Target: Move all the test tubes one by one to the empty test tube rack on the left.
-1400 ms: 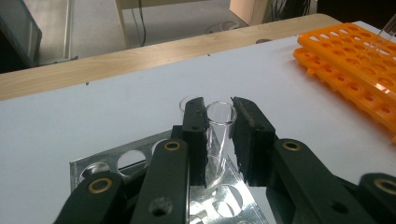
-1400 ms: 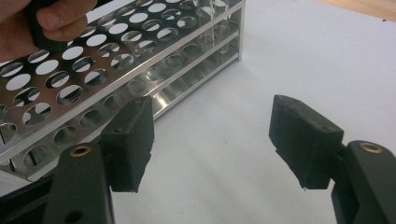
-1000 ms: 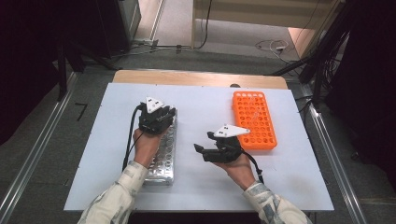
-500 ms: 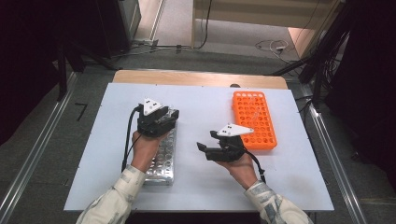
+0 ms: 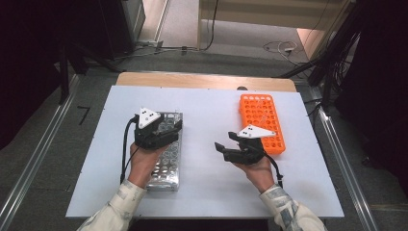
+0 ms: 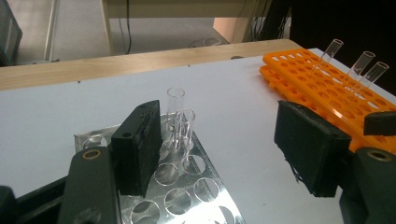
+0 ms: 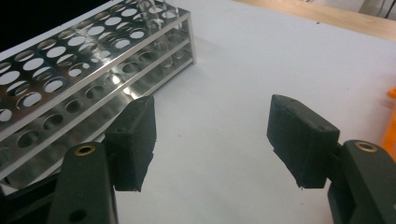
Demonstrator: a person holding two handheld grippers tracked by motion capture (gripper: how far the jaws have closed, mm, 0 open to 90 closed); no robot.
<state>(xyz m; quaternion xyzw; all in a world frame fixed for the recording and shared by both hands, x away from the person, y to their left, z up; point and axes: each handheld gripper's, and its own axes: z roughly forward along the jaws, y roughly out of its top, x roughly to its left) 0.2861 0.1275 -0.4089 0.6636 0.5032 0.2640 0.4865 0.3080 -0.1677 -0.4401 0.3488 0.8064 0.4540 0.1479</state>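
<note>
A silver metal tube rack (image 5: 166, 166) lies at the left of the white table, and an orange tube rack (image 5: 262, 115) lies at the right. My left gripper (image 5: 169, 126) hovers open over the metal rack's far half. In the left gripper view, its jaws (image 6: 224, 149) are spread wide, with two clear tubes (image 6: 180, 116) standing in the metal rack (image 6: 187, 191) just ahead. Three clear tubes (image 6: 362, 63) stand in the orange rack (image 6: 308, 79). My right gripper (image 5: 226, 141) is open beside the orange rack's near end and points left toward the metal rack (image 7: 70, 70). Nothing is between its jaws (image 7: 215, 140).
The white table top (image 5: 207, 115) has a wooden strip (image 5: 202, 81) along its far edge. Bare white surface lies between the two racks. Cables run across the floor beyond the table, and dark equipment stands on both sides.
My right gripper has slid right, closer to the orange rack. My left gripper has drawn back slightly toward the person over the metal rack. Both stay open.
</note>
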